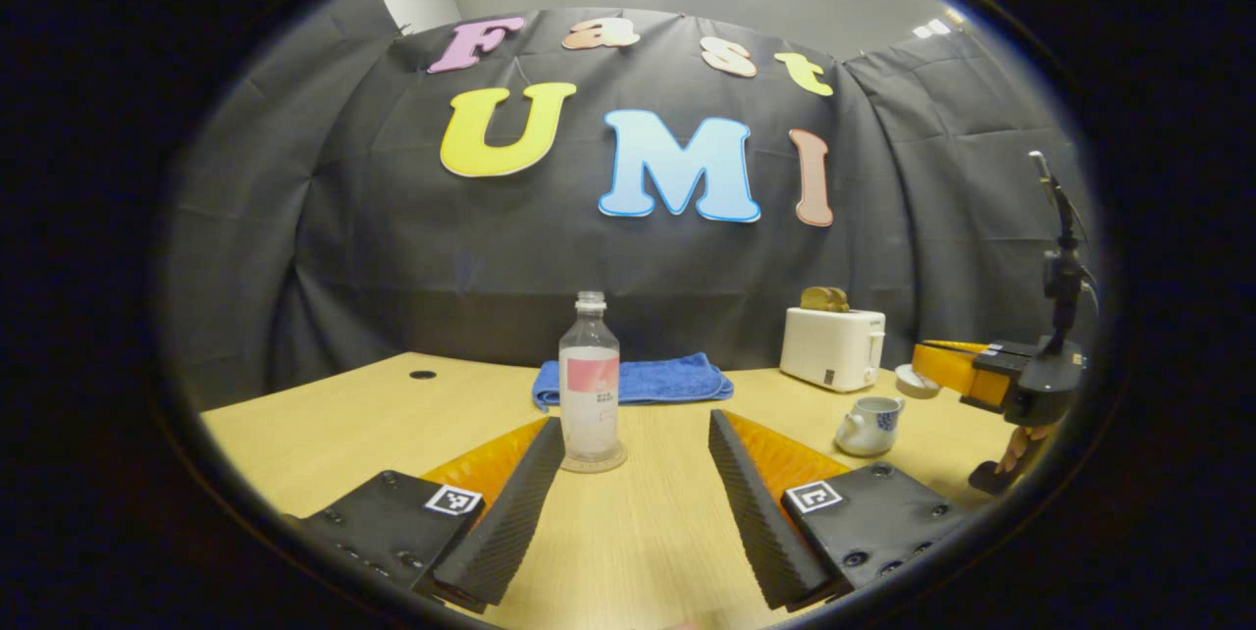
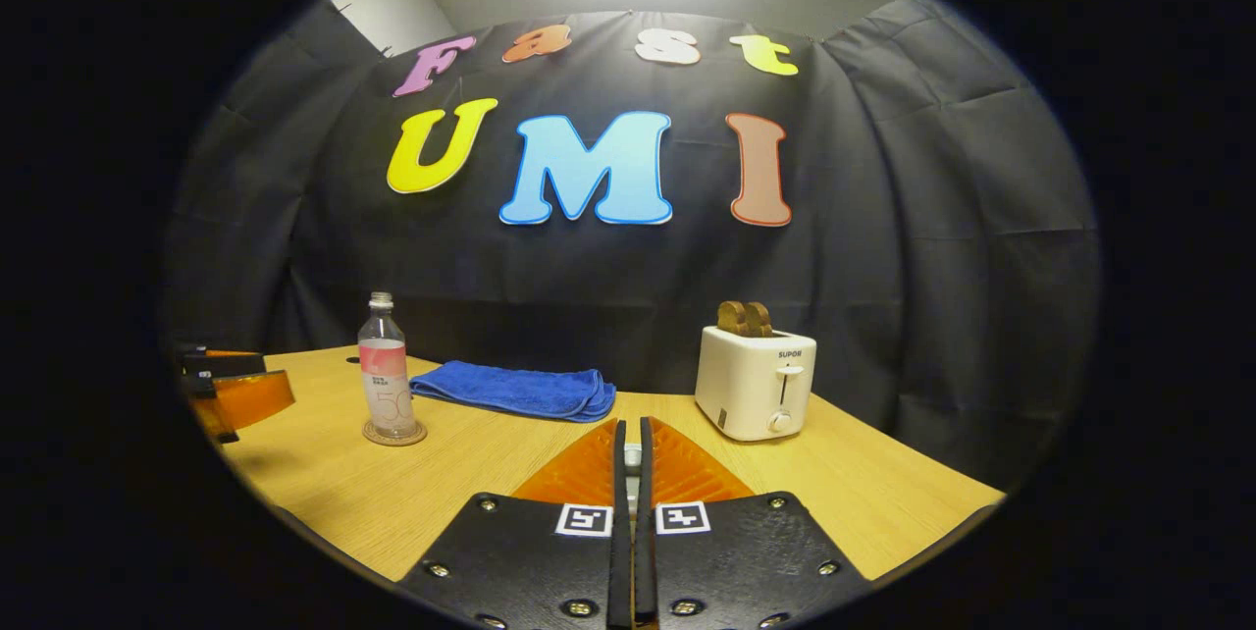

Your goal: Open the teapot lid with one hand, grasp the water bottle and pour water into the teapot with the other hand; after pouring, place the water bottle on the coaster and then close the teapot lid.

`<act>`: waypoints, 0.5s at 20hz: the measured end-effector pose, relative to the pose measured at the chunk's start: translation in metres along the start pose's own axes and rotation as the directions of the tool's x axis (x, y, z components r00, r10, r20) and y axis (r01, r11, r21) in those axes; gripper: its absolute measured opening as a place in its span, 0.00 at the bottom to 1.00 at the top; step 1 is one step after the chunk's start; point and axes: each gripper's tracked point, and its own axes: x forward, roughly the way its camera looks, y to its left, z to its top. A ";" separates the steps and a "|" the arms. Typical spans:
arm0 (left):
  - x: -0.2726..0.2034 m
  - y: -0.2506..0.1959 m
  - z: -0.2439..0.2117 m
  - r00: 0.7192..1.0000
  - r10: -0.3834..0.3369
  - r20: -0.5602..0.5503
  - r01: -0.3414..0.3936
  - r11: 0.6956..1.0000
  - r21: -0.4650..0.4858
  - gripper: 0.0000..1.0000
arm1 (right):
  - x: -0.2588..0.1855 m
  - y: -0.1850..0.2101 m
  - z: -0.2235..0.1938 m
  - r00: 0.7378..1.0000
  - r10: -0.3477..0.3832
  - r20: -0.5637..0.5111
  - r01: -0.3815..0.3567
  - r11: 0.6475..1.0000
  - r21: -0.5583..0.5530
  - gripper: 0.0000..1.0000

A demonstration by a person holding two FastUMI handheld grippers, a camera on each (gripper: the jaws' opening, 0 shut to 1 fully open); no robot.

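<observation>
Teapot lid stuff first: the right hand-held gripper (image 2: 633, 458) has its fingers squeezed nearly together on something small and pale at the tips, and from the left gripper view that same gripper (image 1: 927, 377) sits just above the open teapot (image 1: 869, 425) with a pale round piece, likely the lid (image 1: 917, 382), at its tip, though I can't tell how firmly it's pinched. The left hand-held gripper (image 1: 636, 439) has its fingers spread wide apart, with bare tabletop (image 1: 628, 532) between them and the water bottle (image 1: 590, 390) straight ahead near the fingertips, not touching either one. The bottle stands upright on a round coaster (image 1: 593, 462), uncapped. Behind it a folded blue towel (image 1: 648, 379) lies toward the back edge, and the white toaster (image 1: 832, 347) with bread in it stands near the back on the right, behind the teapot. Plenty of open wood to the left of the bottle, up to a small dark hole (image 1: 423, 375) by the far-left edge.
</observation>
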 end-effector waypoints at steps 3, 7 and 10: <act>-0.002 0.002 0.004 1.000 0.002 0.012 -0.002 1.000 -0.001 1.00 | 0.021 -0.011 -0.010 0.999 -0.040 -0.020 0.040 0.999 -0.001 0.02; -0.006 -0.009 -0.003 1.000 -0.003 0.004 0.003 1.000 -0.018 1.00 | 0.038 -0.016 -0.023 0.997 -0.059 -0.051 0.058 0.998 -0.025 0.02; -0.003 -0.011 -0.006 1.000 -0.010 -0.003 0.009 0.999 -0.036 1.00 | 0.044 -0.017 -0.039 0.993 -0.071 -0.094 0.068 0.997 -0.033 0.02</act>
